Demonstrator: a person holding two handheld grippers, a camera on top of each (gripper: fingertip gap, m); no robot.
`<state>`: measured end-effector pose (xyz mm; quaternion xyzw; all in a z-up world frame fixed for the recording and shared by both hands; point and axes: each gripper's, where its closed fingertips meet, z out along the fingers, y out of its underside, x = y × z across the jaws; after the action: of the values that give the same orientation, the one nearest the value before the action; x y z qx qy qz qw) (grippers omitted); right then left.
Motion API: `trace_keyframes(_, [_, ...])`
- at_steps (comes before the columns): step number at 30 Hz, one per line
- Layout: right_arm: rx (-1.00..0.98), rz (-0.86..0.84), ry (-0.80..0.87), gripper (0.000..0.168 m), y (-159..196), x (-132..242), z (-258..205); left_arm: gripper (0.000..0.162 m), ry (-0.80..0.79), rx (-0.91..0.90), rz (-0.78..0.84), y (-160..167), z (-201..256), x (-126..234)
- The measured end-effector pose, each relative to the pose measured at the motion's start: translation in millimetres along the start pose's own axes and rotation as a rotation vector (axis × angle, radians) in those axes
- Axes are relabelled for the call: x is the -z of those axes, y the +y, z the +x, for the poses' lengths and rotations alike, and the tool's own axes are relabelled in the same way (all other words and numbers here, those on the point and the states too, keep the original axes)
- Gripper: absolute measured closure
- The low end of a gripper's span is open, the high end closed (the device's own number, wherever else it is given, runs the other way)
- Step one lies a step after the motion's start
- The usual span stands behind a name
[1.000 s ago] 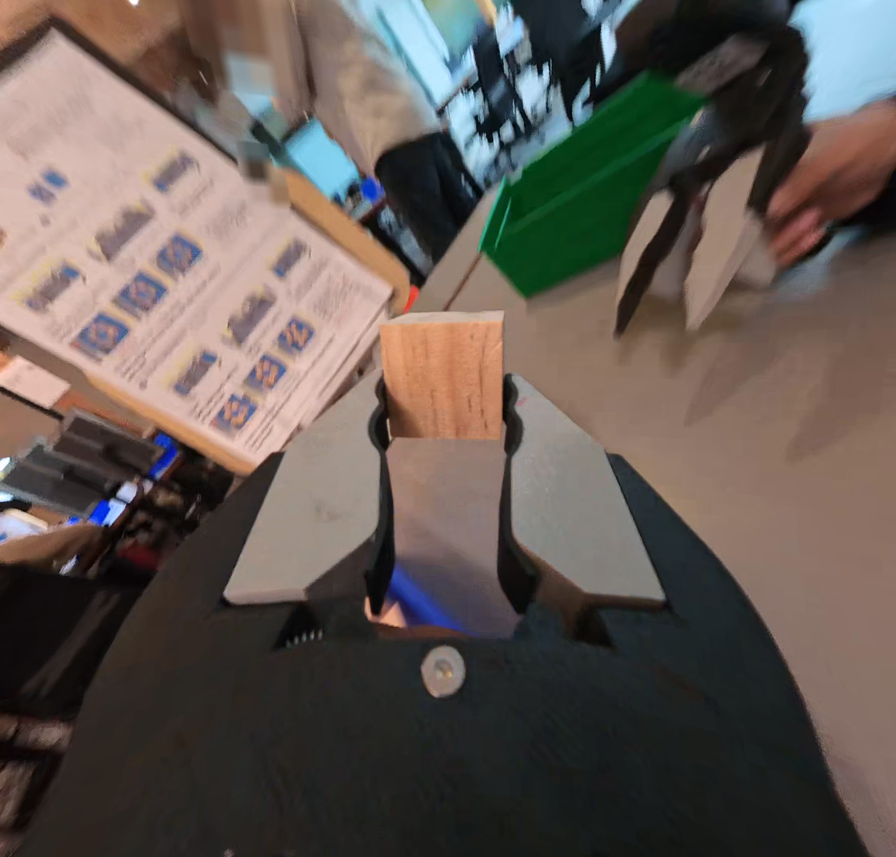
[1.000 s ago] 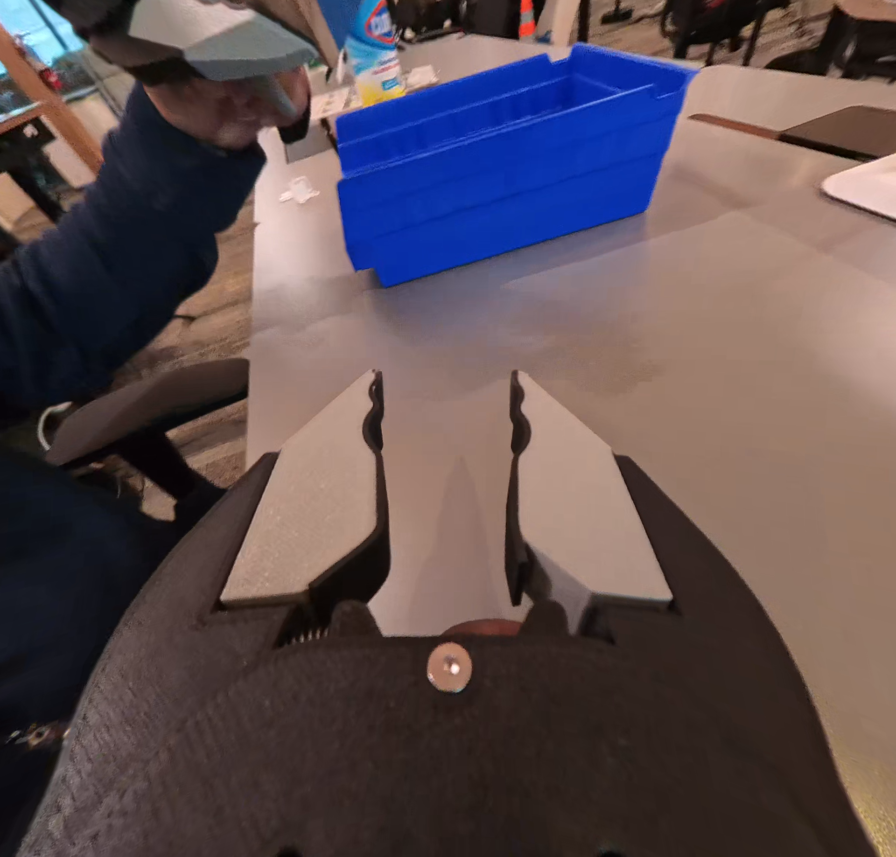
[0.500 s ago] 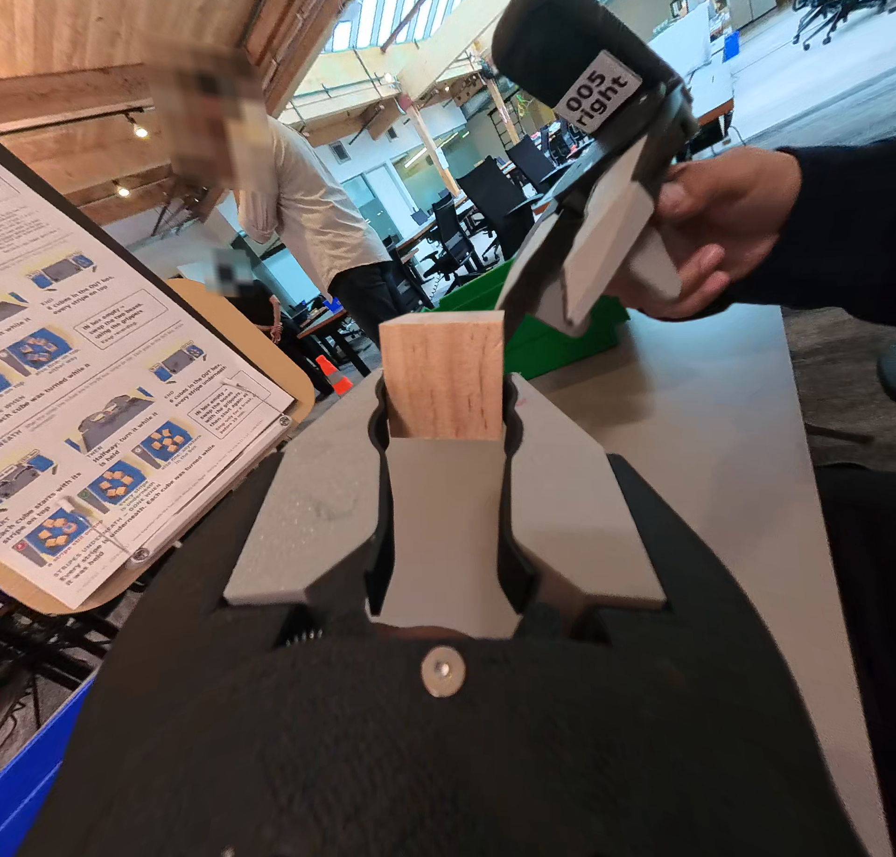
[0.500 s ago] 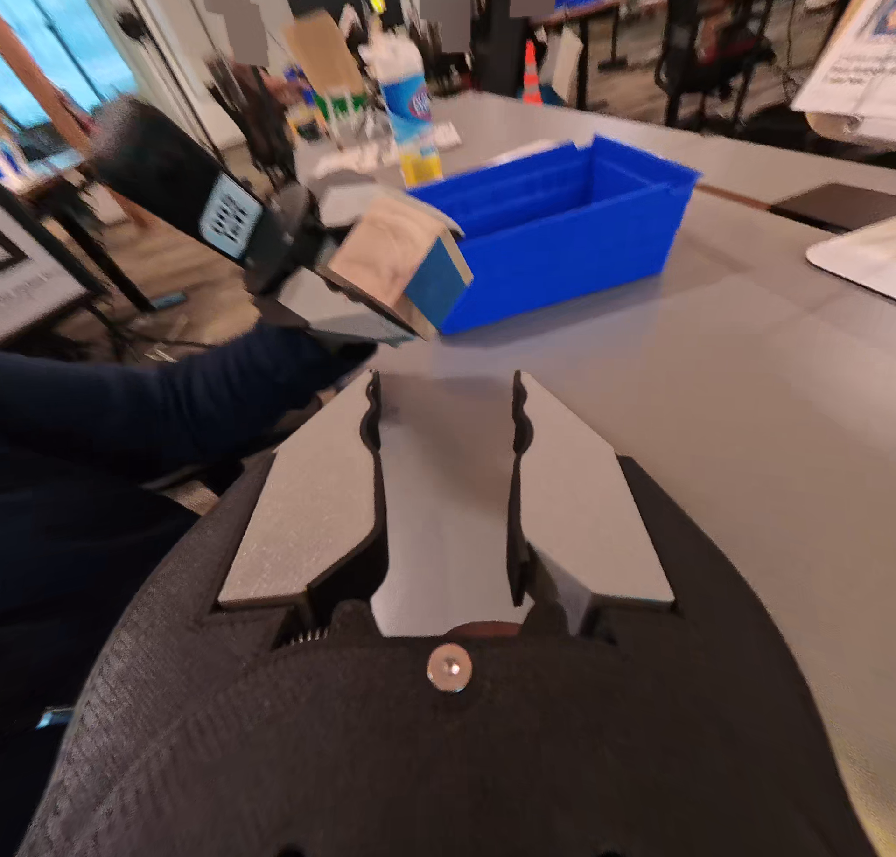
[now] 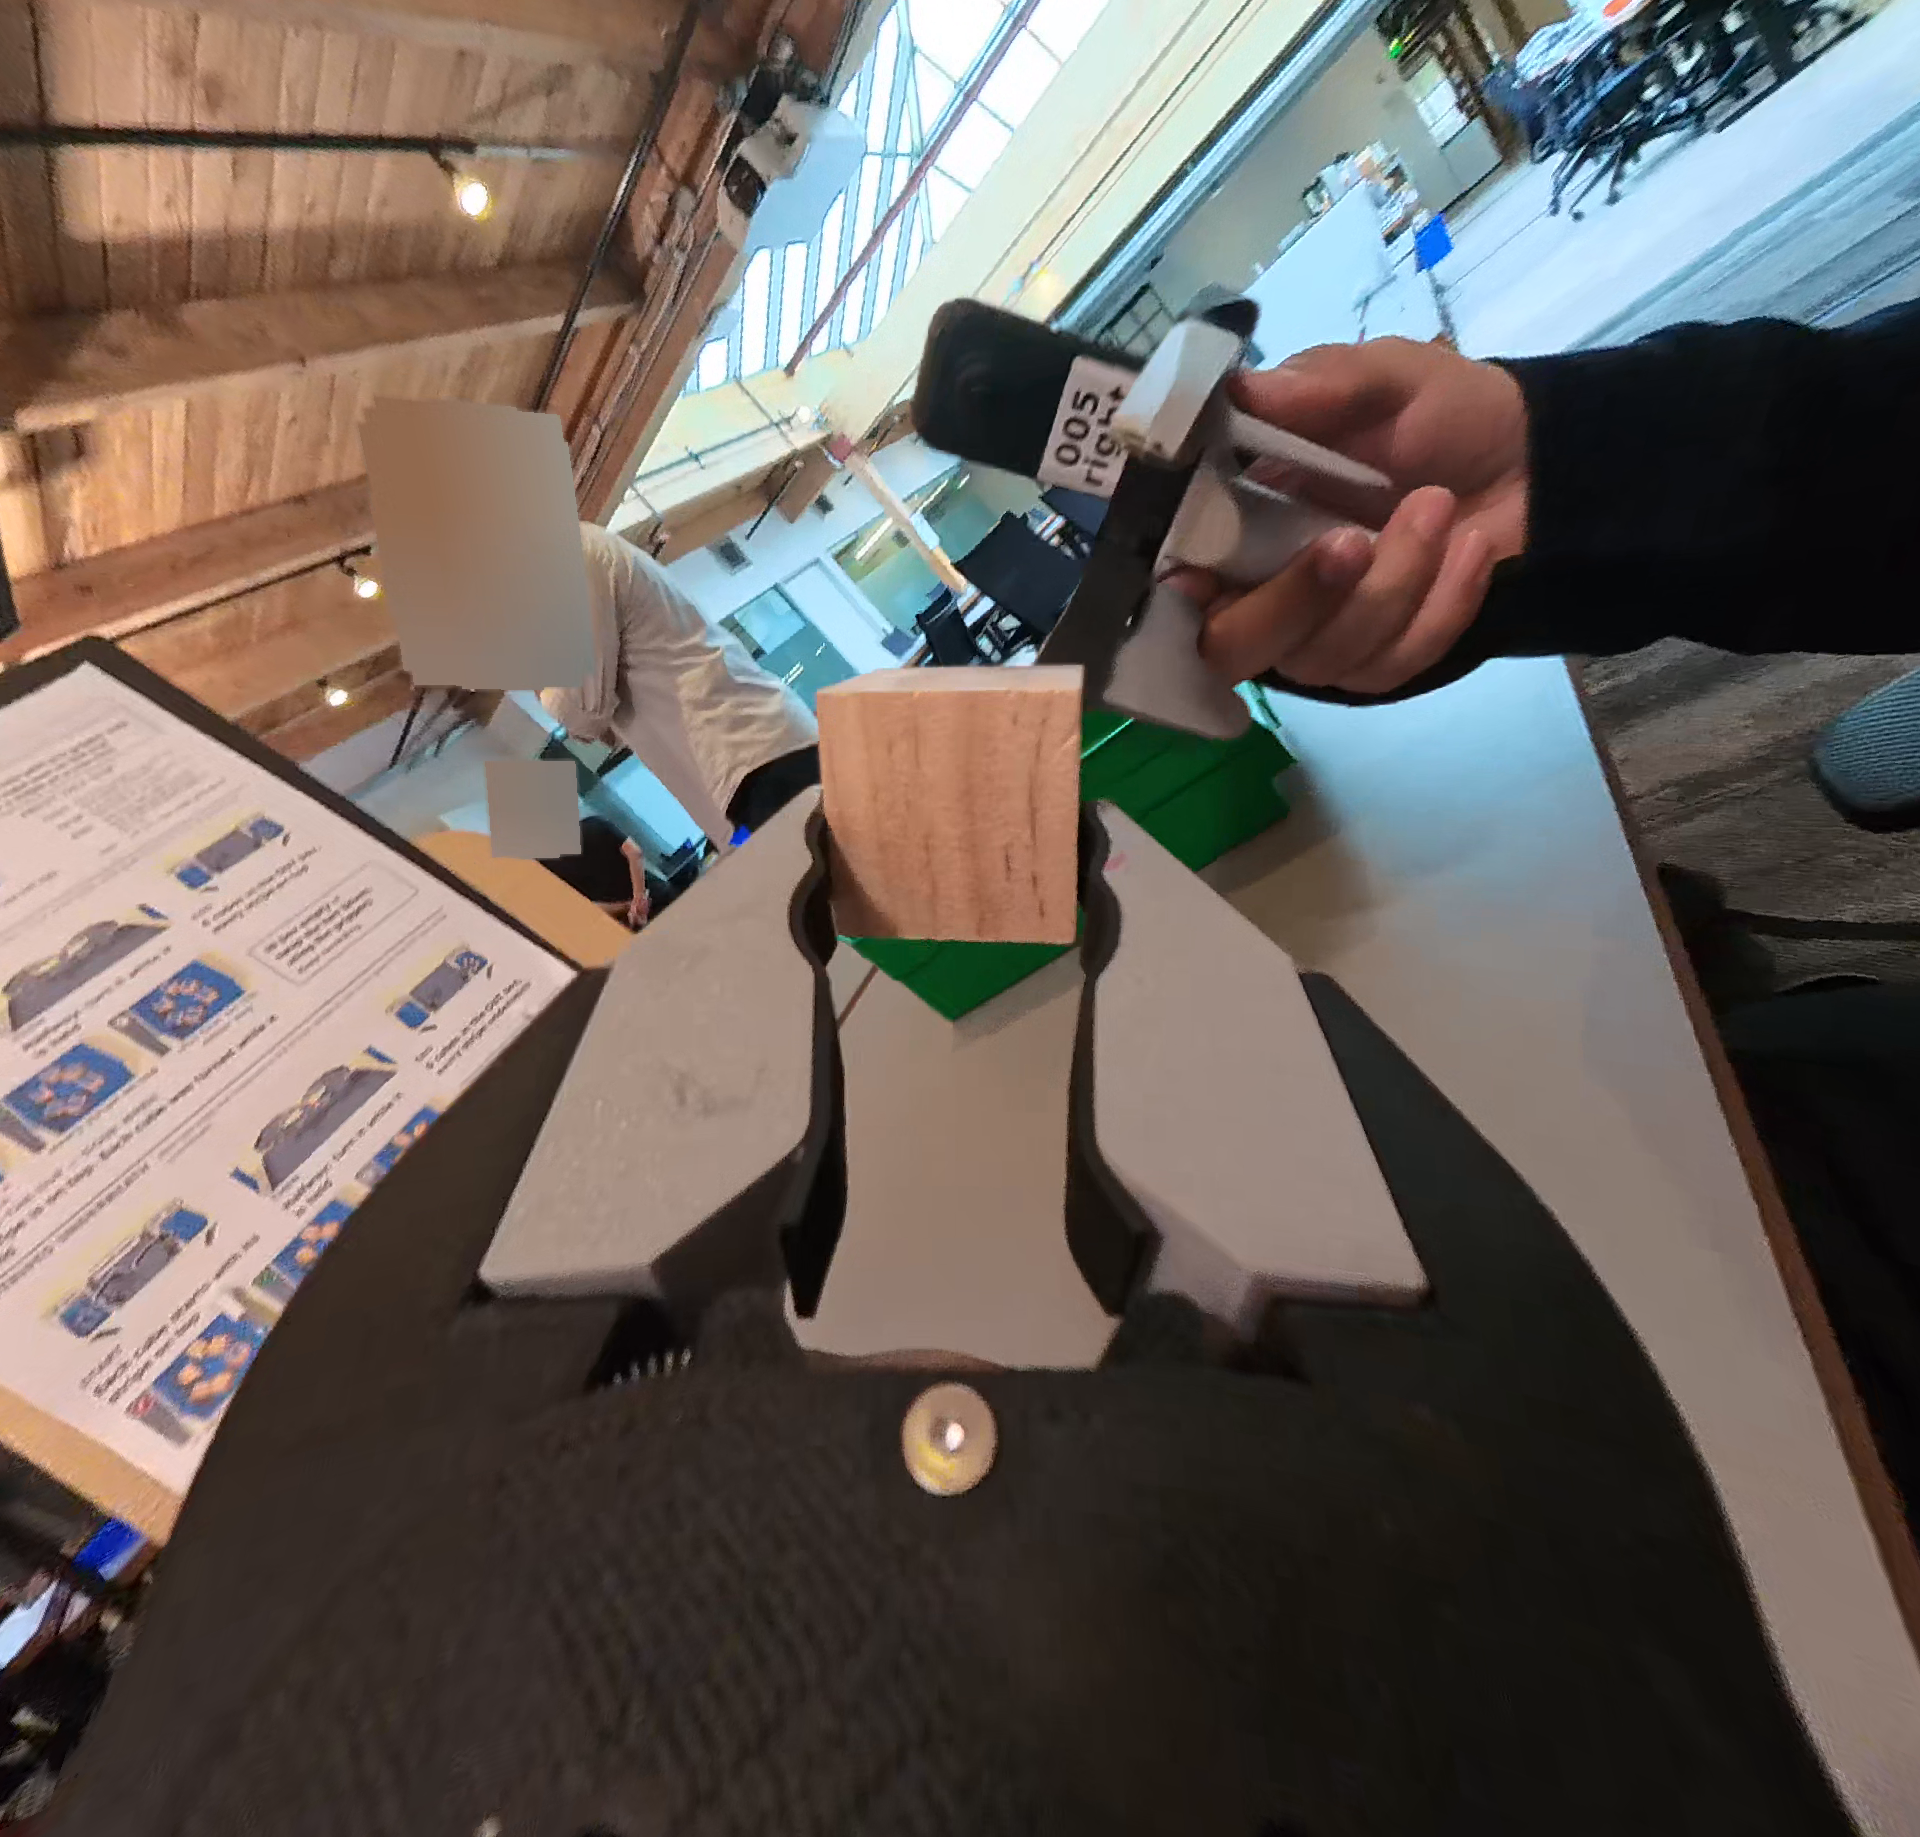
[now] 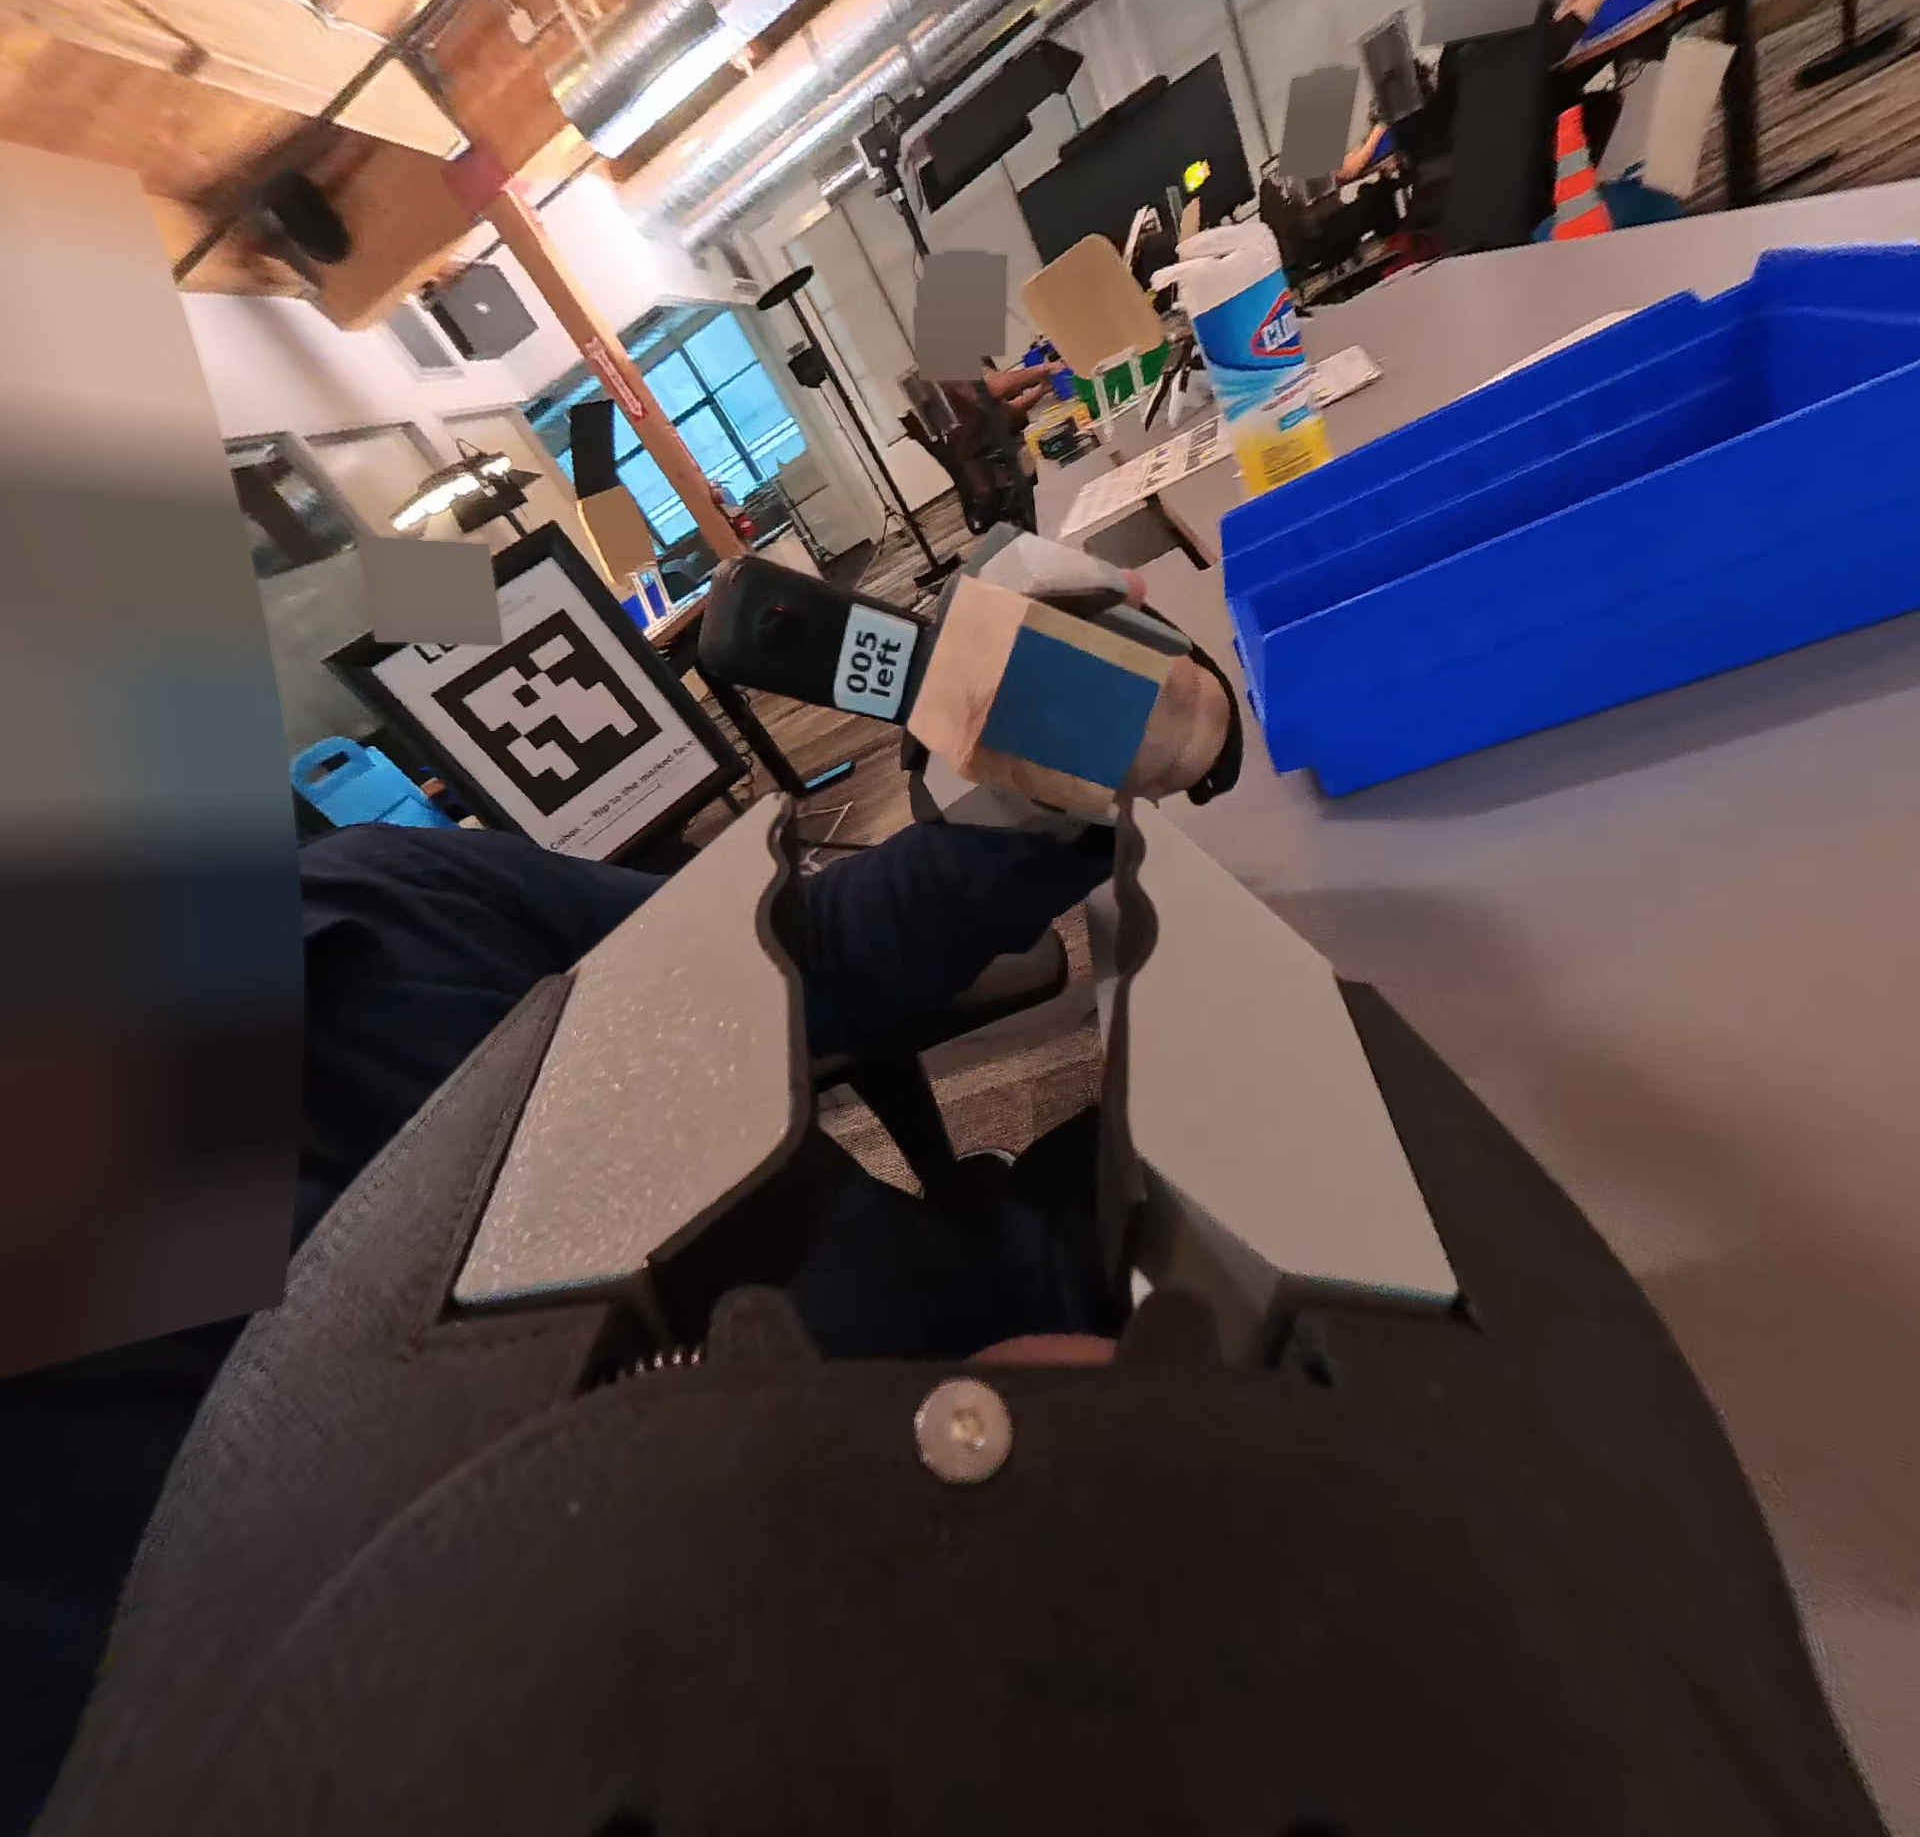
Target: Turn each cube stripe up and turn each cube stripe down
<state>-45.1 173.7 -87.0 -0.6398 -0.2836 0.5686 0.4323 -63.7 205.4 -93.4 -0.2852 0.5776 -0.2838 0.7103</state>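
Note:
My left gripper (image 5: 951, 831) is shut on a wooden cube (image 5: 951, 816) and holds it up in the air over the grey table (image 5: 1455, 956). A plain wood face points at the left wrist camera. In the right wrist view the same cube (image 6: 1049, 712) shows a blue stripe on the face turned toward my right gripper. My right gripper (image 6: 951, 842) is open and empty, raised, its tips just below and in front of the cube. In the left wrist view the right gripper (image 5: 1164, 644) hangs just above and behind the cube, held by a hand (image 5: 1382, 520).
A blue bin (image 6: 1579, 561) stands on the table to the right of the cube. A green bin (image 5: 1164, 831) lies behind the cube. An instruction board (image 5: 187, 1008) leans at the left. A wipes canister (image 6: 1257, 374) stands behind the blue bin. People are in the background.
Both grippers have risen off the table and tilted up. The right gripper has swung toward the cube held in the left, so the two now face each other closely.

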Motion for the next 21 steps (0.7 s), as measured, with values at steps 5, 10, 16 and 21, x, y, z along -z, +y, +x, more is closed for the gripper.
trace_keyframes(5, [0.004, -0.014, -0.001, 0.109, 3, -6, -2, 0.117, 0.004, -0.037, 0.020, -5, 6, -2])
trace_keyframes(10, [0.017, -0.018, 0.020, 0.109, 3, -6, -1, 0.117, 0.011, -0.041, 0.024, -4, 9, -4])
trace_keyframes(16, [0.036, -0.019, 0.053, 0.109, 2, -5, 3, 0.117, 0.014, -0.035, 0.037, -3, 11, -5])
trace_keyframes(21, [0.024, -0.023, 0.039, 0.108, 5, -6, 3, 0.118, 0.027, -0.031, 0.056, -8, 14, -5])
